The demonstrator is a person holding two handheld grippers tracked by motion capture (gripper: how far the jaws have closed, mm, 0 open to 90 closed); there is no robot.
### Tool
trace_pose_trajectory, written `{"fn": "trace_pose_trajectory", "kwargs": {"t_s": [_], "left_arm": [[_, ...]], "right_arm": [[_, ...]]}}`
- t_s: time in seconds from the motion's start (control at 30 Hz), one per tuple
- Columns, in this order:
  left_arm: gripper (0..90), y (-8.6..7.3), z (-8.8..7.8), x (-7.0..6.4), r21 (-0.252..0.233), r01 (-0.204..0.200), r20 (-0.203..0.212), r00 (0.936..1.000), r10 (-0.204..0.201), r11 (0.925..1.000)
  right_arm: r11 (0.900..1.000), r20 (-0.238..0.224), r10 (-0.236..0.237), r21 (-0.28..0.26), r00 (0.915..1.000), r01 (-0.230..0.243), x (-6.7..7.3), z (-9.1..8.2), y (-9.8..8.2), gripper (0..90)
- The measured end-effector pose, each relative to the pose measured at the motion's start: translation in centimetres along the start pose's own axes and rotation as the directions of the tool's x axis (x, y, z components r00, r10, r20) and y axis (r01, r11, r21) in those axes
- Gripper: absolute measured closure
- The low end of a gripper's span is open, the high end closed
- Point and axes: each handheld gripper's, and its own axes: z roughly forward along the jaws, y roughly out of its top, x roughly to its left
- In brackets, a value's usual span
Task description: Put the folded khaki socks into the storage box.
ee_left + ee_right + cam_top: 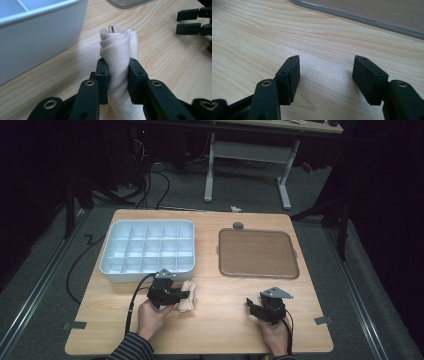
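Near the worktop's (220,320) front edge, the left gripper (172,295) clamps a rolled beige cloth (187,296) just before the white compartment tray (147,247). Right gripper (260,307) rests front-right, jaws apart, empty. Brown lid (257,253) lies toward the right edge. Grey floor (45,270), dark room around.

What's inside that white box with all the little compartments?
The compartments of the white box that face the high view look empty. Its near wall hides the floor of the front row. The rolled cloth is outside it, clamped in the left hand-held gripper.
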Motion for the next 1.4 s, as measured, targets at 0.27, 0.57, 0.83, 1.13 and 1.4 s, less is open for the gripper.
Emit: {"fn": "trace_pose_trajectory", "kwargs": {"t_s": [0.27, 0.57, 0.83, 1.13, 1.4], "left_arm": [[73.4, -0.3, -1.0, 0.5, -0.003, -0.005, -0.009, 0.9999, 0.005, 1.0], [73.3, -0.1, -2.0, 1.1, 0.0, 0.006, -0.013, 0.9999, -0.006, 1.0], [73.3, 0.1, -2.7, 1.3, -0.001, -0.002, -0.033, 0.9995, 0.002, 1.0], [73.2, 0.1, -3.8, 2.0, -0.023, 0.025, -0.016, 0.9996, -0.025, 0.9994], [73.2, 0.2, -4.6, 2.4, -0.006, 0.015, -0.02, 0.9997, -0.015, 0.9999]], "right_arm": [[1.0, 0.008, -0.008, 0.003, 0.9999, 0.008, 0.1, 0.0, 0.0, 38.8], [1.0, 0.007, -0.008, 0.004, 0.9999, 0.008, 0.1, 0.0, 0.0, 38.6], [1.0, 0.001, -0.001, 0.001, 1.0, 0.001, 0.0, 0.0, 0.0, 38.7], [1.0, -0.005, 0.005, -0.001, 1.0, -0.005, -0.1, 0.0, 0.0, 38.7], [1.0, -0.005, 0.006, -0.001, 1.0, -0.006, -0.1, 0.0, 0.0, 38.7]]}}
